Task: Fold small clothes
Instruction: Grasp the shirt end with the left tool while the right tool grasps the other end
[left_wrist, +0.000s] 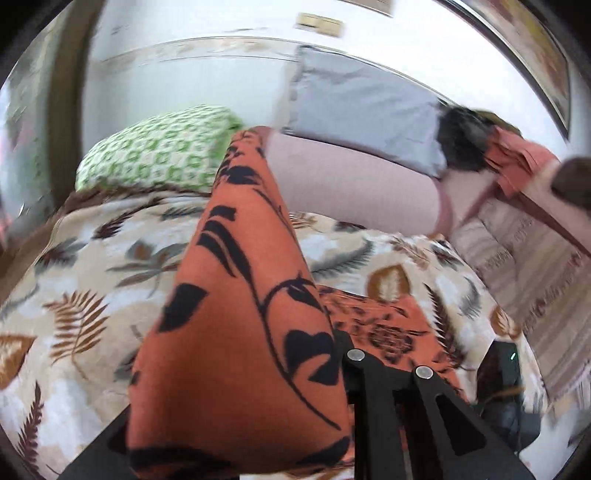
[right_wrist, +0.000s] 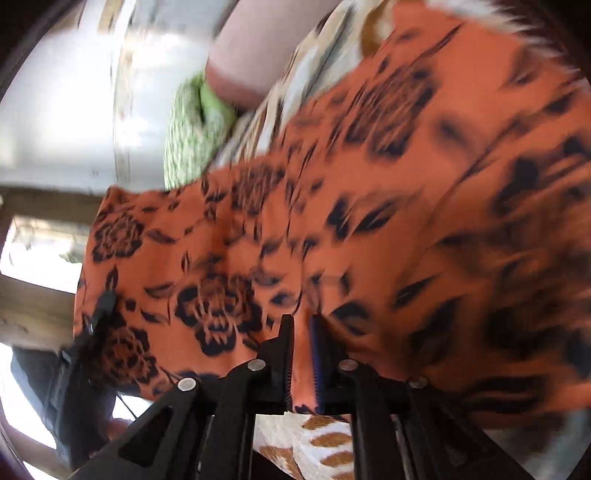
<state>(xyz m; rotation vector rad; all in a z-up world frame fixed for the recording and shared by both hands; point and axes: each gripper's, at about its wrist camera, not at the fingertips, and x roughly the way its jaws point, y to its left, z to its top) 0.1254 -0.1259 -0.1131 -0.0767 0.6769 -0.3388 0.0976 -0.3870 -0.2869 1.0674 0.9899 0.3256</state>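
Leaf-print bedspread (left_wrist: 92, 258) lies open to my left. Both my left gripper (left_wrist: 347, 354) and right gripper (right_wrist: 303, 347) pinch the orange floral garment (right_wrist: 369, 221) by its near edge.

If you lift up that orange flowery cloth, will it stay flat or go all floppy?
Probably floppy: the orange cloth already sags and creases between the right gripper and left gripper. It looks thin, so likely light.
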